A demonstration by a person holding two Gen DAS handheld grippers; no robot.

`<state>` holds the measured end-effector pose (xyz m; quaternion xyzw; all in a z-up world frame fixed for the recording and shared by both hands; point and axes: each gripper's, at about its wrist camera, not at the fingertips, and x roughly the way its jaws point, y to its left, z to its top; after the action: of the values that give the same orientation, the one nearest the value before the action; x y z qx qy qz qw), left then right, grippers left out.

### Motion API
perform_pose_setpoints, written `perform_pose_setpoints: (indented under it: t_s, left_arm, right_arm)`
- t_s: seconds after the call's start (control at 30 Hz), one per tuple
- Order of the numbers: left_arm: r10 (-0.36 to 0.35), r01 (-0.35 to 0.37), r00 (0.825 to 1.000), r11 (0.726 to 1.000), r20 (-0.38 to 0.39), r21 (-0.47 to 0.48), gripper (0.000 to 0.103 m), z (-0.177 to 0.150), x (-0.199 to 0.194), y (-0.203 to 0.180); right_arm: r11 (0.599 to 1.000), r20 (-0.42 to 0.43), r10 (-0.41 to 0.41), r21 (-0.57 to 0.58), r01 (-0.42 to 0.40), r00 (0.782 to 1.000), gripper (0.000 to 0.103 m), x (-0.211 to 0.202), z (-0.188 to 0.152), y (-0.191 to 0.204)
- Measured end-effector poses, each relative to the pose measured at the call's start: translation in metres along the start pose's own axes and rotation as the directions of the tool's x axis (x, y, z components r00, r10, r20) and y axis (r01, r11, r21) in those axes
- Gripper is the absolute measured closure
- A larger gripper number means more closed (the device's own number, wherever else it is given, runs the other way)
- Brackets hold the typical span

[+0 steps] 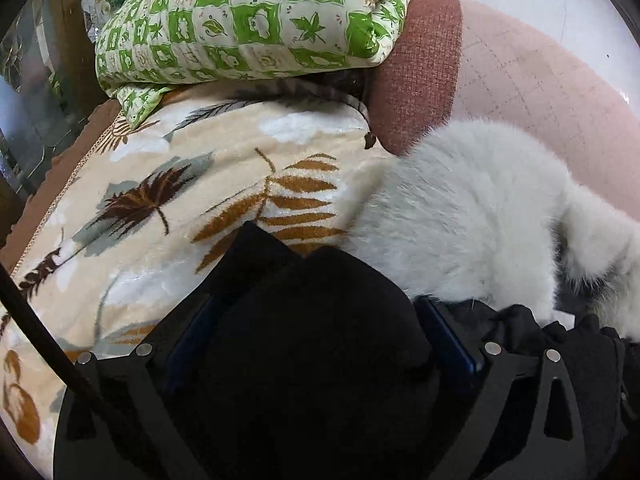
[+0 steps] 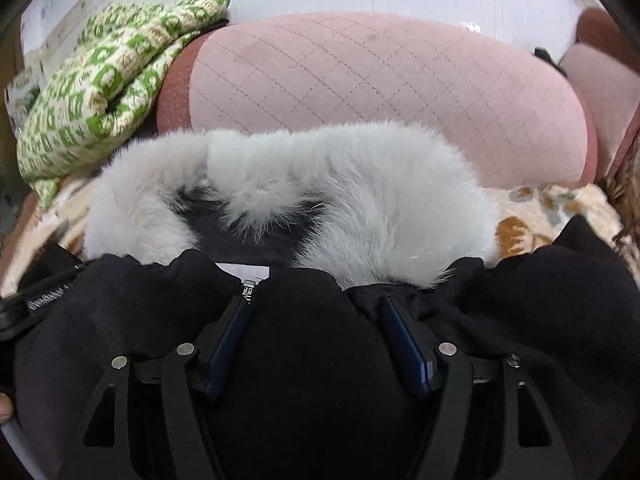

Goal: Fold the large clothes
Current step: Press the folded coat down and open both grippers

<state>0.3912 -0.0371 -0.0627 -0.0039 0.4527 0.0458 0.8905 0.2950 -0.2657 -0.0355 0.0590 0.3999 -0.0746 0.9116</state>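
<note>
A black coat [image 2: 540,320] with a white fur collar [image 2: 360,200] lies on a sofa covered by a cream leaf-print blanket [image 1: 180,184]. My left gripper [image 1: 316,312] has a thick bunch of the black coat [image 1: 312,340] between its blue pads [image 1: 448,332], with the fur collar [image 1: 460,216] to its right. My right gripper [image 2: 316,320] holds a bunch of black fabric near the zipper [image 2: 249,290], just below the collar. Both sets of jaws stand fairly wide around the bulky cloth.
A folded green-and-white quilt [image 1: 248,20] rests at the sofa's left end, also in the right wrist view [image 2: 100,84]. A pink quilted backrest [image 2: 380,96] and a reddish cushion [image 1: 420,64] stand behind the coat. A white wall is beyond.
</note>
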Motion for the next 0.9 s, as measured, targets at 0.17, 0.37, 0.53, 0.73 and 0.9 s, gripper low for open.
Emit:
perform_pose_setpoints:
  t_s: [0.17,0.37,0.53,0.73,0.9]
  left_arm:
    - [-0.14,0.14,0.99,0.989,0.003,-0.05,0.011,0.002,-0.07,0.035]
    - [-0.253,0.255,0.967,0.961,0.026,-0.11,0.011,-0.046,-0.135,0.114]
    - [-0.307,0.297,0.951,0.931,-0.018,-0.213,0.011,-0.108,-0.13,0.186]
    - [-0.503,0.463,0.864,0.811,-0.022,-0.357,0.011,-0.156,-0.101,0.225]
    - [-0.601,0.572,0.799,0.756,0.01,-0.32,0.011,-0.151,-0.086,0.196]
  right_arm:
    - [1.0,0.016,-0.003,-0.006,0.003,1.0,0.03,-0.058,0.006,-0.004]
    - [0.959,0.147,0.195,0.178,-0.22,0.97,0.008,-0.171,-0.048,-0.076]
    - [0.902,0.138,0.236,0.337,-0.27,0.962,0.006,-0.198,-0.134,-0.134]
    - [0.732,0.072,0.351,0.6,-0.322,0.933,0.004,-0.165,-0.201,-0.17]
    - [0.725,0.045,0.405,0.593,-0.351,0.913,0.004,-0.131,-0.192,-0.155]
